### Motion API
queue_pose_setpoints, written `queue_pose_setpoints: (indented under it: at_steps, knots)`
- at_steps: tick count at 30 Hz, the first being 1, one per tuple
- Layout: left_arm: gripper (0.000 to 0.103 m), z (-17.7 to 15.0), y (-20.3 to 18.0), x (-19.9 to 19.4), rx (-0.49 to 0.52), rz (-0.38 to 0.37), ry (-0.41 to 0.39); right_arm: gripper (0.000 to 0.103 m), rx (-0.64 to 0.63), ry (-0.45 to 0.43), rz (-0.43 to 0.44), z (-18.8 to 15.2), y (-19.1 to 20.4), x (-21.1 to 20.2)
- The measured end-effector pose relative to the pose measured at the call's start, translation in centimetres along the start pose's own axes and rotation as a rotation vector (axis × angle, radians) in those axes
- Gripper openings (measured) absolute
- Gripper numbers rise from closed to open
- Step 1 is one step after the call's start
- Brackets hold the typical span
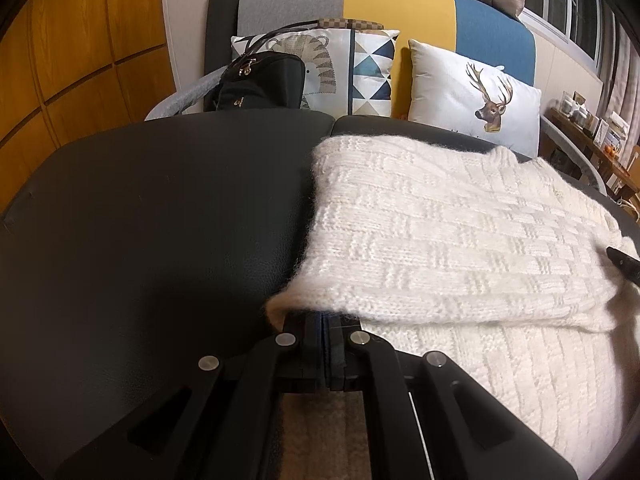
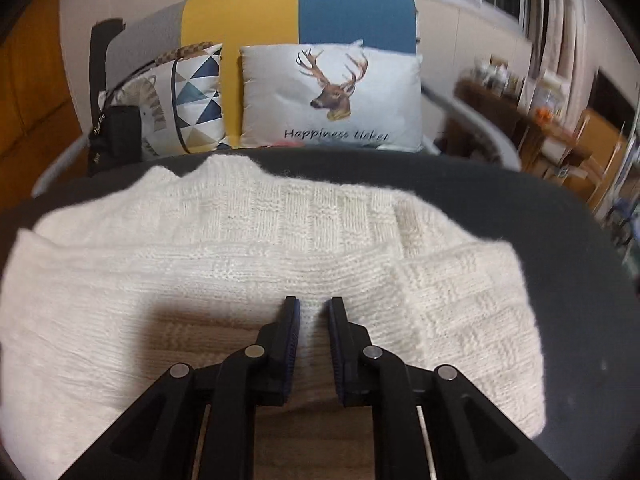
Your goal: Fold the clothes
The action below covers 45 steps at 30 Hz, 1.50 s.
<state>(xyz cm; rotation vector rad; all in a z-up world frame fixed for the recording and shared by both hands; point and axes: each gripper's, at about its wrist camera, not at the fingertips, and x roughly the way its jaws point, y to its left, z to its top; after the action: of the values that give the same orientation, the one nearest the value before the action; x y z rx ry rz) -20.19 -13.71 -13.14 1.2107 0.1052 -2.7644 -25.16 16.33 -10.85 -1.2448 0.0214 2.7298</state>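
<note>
Cream knitted sweater point(image 1: 440, 232) lies on a black leather-look surface point(image 1: 160, 220), occupying its right part in the left wrist view; the left part of that surface is bare. Sweater is partly folded: an upper layer lies doubled over a lower layer, with the fold edge running along the near side. Left gripper point(image 1: 326, 322) sits at the near left corner of the folded layer, jaws fully closed, tips hidden under the knit edge; whether fabric is pinched between the pads cannot be told. Right gripper point(image 2: 314, 308) hovers low over the middle of the sweater point(image 2: 260, 240), jaws parted narrowly, a strip of white knit visible in the gap, pads not seen pressing on it. One fingertip of the right gripper shows at the right edge of the left wrist view. Right wrist view is slightly blurred. Behind the surface: a sofa back point(image 2: 320, 8) in grey, yellow and blue panels, a deer-print cushion point(image 2: 332, 96), a triangle-pattern cushion point(image 2: 196, 96), and a black bag point(image 1: 260, 80) at far left.
</note>
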Motion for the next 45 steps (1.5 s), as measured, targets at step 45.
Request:
queue_pose_setpoints:
  at_steps: [45]
  knots:
    - [0.006, 2.3, -2.0, 2.2, -0.056, -0.159, -0.03, 0.005, -0.086, 0.076, 0.464, 1.2, 16.0, -0.9]
